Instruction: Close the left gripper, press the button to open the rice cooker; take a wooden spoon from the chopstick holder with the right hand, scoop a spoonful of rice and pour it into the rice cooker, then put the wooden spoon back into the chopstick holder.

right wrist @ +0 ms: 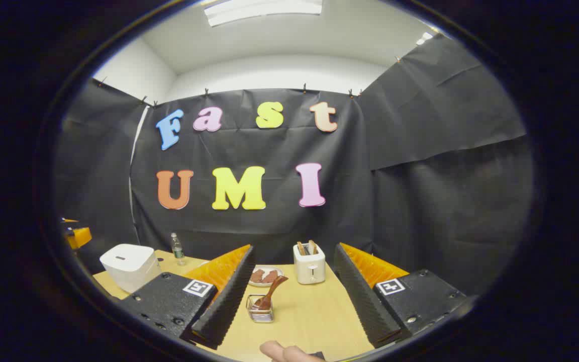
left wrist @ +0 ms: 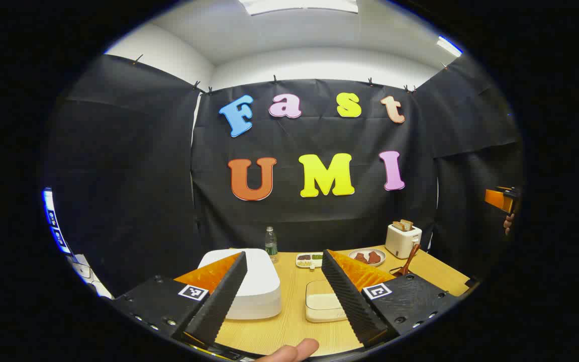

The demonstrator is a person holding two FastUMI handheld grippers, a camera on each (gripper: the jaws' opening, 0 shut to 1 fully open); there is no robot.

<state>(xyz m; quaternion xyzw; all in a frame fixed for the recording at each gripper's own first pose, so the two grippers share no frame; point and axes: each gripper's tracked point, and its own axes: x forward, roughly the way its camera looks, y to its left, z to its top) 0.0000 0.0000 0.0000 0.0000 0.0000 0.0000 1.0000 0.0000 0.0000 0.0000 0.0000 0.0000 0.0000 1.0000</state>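
Rice cooker (left wrist: 249, 281) stands closed at the surface's (right wrist: 314, 311) left edge; one bottle (left wrist: 271, 243) behind; both tongs (left wrist: 284, 296) (right wrist: 294, 296) apart.

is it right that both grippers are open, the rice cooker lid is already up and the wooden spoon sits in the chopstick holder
Not quite: the rice cooker lid is down, as the left gripper view shows. The rest holds: the left gripper and right gripper are both open, and the wooden spoon sits in the chopstick holder.
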